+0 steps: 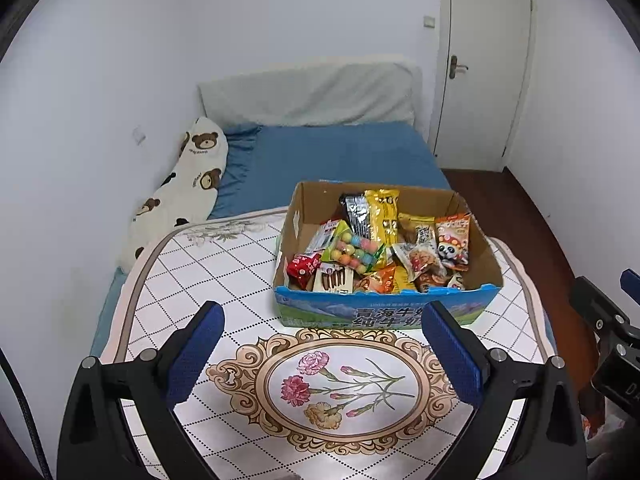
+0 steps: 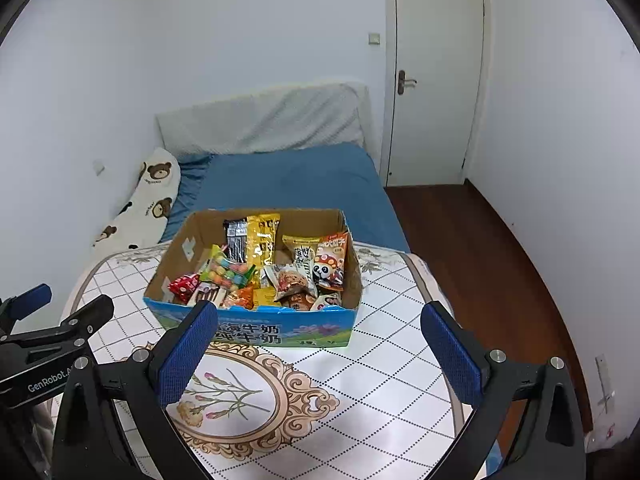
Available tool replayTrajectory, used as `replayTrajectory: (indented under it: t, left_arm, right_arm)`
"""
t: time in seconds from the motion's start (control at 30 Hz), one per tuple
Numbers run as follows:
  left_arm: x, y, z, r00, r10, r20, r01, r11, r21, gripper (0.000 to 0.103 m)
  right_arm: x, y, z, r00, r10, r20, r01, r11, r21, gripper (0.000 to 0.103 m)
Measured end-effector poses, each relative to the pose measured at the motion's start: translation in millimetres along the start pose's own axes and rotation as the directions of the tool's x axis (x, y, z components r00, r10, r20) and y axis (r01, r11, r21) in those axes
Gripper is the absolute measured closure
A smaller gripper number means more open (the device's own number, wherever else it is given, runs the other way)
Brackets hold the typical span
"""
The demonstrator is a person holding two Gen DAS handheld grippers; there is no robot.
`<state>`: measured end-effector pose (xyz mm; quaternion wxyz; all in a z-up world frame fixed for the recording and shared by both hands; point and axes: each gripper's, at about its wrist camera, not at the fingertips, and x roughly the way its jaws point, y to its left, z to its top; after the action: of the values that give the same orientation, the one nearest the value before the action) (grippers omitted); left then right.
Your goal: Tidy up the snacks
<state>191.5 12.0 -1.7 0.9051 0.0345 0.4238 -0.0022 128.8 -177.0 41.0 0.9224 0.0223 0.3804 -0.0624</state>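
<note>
An open cardboard box (image 1: 384,312) with a blue printed front stands on the table and holds several snack packets: a tall yellow bag (image 1: 383,212), a pack of coloured candy balls (image 1: 356,251), a panda packet (image 1: 453,240), a red packet (image 1: 302,266). The box also shows in the right wrist view (image 2: 280,330), with the yellow bag (image 2: 262,240) and panda packet (image 2: 330,264). My left gripper (image 1: 324,320) is open and empty, just in front of the box. My right gripper (image 2: 320,320) is open and empty, also in front of the box.
The table (image 1: 224,280) has a white checked cloth with a flower medallion (image 1: 340,384). Behind it is a bed with a blue sheet (image 1: 340,156) and a bear-print pillow (image 1: 180,192). A door (image 2: 436,72) and wooden floor (image 2: 460,240) are at the right.
</note>
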Motion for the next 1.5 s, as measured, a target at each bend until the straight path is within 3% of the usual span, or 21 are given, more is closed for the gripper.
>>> replayTrajectory:
  t: [0.6, 1.5]
  left_arm:
    - [32, 0, 15, 0.999, 0.030, -0.022, -0.030, 1.000, -0.003, 0.002]
    - [23, 0, 11, 0.999, 0.039, 0.000, -0.039, 0.999, 0.002, 0.002]
  right_arm:
    - [50, 1, 5, 0.998, 0.006, -0.058, -0.006, 1.000, -0.006, 0.000]
    - [49, 3, 4, 0.999, 0.008, -0.050, -0.009, 1.000, -0.015, 0.000]
